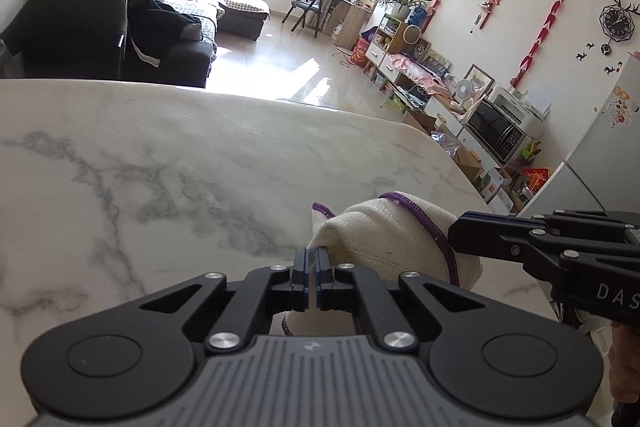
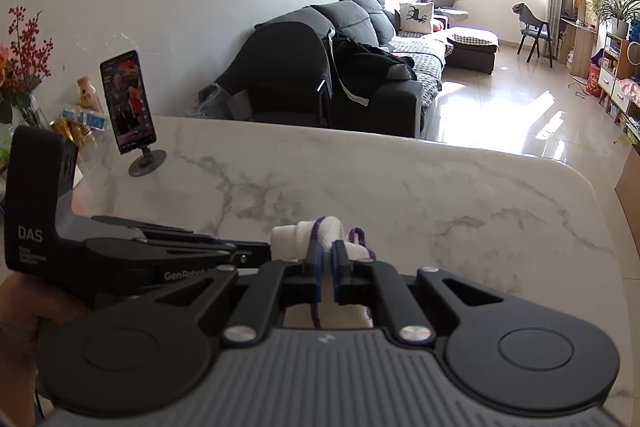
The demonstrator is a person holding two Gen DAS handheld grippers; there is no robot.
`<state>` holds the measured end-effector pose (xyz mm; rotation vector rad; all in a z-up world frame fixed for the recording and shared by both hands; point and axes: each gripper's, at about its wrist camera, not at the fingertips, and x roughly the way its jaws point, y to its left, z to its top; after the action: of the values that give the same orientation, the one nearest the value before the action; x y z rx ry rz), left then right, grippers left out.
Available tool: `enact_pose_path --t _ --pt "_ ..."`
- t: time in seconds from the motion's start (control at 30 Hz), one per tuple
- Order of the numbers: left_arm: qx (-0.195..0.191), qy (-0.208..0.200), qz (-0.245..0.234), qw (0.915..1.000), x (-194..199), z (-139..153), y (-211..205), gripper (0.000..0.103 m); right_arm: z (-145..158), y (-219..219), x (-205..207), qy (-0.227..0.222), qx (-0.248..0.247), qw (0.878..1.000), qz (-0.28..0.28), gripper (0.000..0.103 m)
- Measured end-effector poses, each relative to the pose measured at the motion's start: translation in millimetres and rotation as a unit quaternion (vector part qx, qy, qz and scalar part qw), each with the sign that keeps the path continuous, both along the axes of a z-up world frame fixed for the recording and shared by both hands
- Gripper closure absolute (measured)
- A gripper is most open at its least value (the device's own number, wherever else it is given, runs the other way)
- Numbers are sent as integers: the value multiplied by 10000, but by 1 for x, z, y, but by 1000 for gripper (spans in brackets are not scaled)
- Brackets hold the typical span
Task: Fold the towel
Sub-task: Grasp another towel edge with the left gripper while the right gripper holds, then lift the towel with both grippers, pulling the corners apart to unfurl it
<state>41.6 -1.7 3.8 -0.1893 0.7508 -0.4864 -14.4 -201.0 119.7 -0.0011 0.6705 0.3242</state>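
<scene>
A cream towel (image 1: 392, 239) with purple stitched edging is bunched up over the near part of the white marble table (image 1: 160, 167). My left gripper (image 1: 311, 253) is shut, its pads pinching a fold at the towel's left side, and more cloth shows beneath its fingers. From the right, my right gripper (image 1: 452, 237) meets the towel's purple edge. In the right wrist view the right gripper (image 2: 327, 249) is shut on the towel (image 2: 296, 235), a purple hem running between its pads. The left gripper (image 2: 266, 249) reaches in from the left, tip against the cloth.
A phone on a round stand (image 2: 128, 103) stands at the table's far left corner, beside a small bottle (image 2: 88, 95), snack packets and a vase of red-berried flowers (image 2: 20, 67). The table's (image 2: 440, 195) curved far edge gives onto a dark sofa (image 2: 360, 67) and shiny floor.
</scene>
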Motion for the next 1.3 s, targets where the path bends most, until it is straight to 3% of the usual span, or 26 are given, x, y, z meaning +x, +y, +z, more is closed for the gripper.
enact_pose_path --t 0.2,0.33,0.53,0.73,0.8,0.87,0.9,0.97,1.13,1.2,1.23,1.3 --pt "-21 -1 65 10000 2 7 8 101 -5 1 -4 88 31 9999 134 98" --pt "-512 518 -64 9973 -3 9 22 96 -6 0 -6 104 27 9999 119 98" --pt "-1401 1266 -25 9820 -6 -1 43 92 -10 -2 -13 167 13 9998 99 98" --pt "-1473 1361 56 9797 -14 5 46 82 -11 -3 -23 216 43 9995 238 98" --pt "-1546 1302 58 9794 -19 8 46 76 -11 -2 -27 242 48 9992 322 98" --pt "-1706 1228 57 9776 -23 11 47 50 -13 -1 -31 306 108 9985 440 98" --pt "-1793 1201 38 9764 -24 11 47 48 -14 -1 -33 339 142 9981 500 98" --pt "-1886 1170 -18 9750 -27 13 46 48 -16 1 -36 368 118 9975 594 98" --pt "-1620 1261 -50 9787 -30 7 33 48 -21 10 -44 466 -21 9953 845 98" --pt "-1464 1193 -30 9820 -34 5 30 53 -22 13 -47 500 -52 9944 932 97" --pt "-1350 1126 -21 9844 -36 5 28 67 -22 13 -48 522 -44 9941 955 94" --pt "-1143 1072 -28 9876 -39 3 26 72 -21 10 -48 573 60 9940 933 91"
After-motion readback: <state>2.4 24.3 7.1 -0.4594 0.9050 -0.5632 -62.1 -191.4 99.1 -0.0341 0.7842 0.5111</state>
